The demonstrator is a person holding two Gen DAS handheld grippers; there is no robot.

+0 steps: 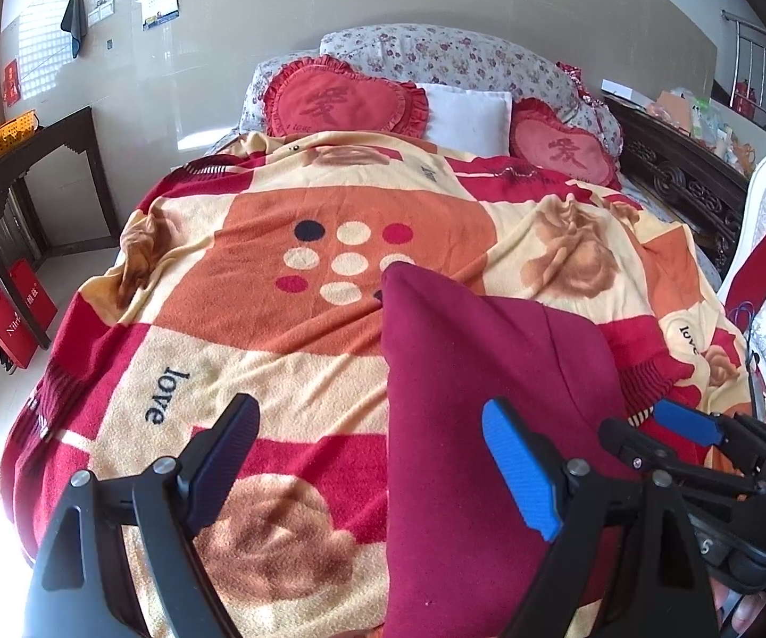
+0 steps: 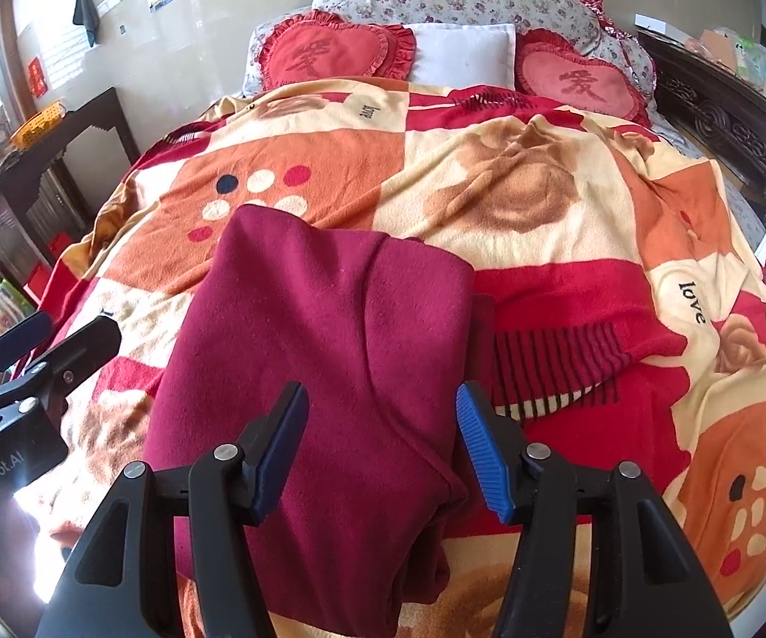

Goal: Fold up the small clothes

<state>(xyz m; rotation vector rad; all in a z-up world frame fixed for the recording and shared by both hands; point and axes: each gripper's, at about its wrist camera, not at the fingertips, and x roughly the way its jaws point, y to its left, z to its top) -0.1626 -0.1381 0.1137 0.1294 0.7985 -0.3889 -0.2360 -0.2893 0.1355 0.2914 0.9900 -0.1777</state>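
Folded maroon garment [image 2: 324,351] lies flat on blanket [image 2: 569,244] in front of both grippers; left gripper [image 1: 377,457] gapes wide w/ nothing held, right gripper [image 2: 380,446] part-open over garment, not pinching.

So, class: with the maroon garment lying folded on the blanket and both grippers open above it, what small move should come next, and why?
Probably lower the right gripper and close on the maroon garment near its right edge. The jaws straddle the cloth without pinching it, the left gripper is wide open and holds nothing, and the garment still looks long enough on the blanket for another fold.
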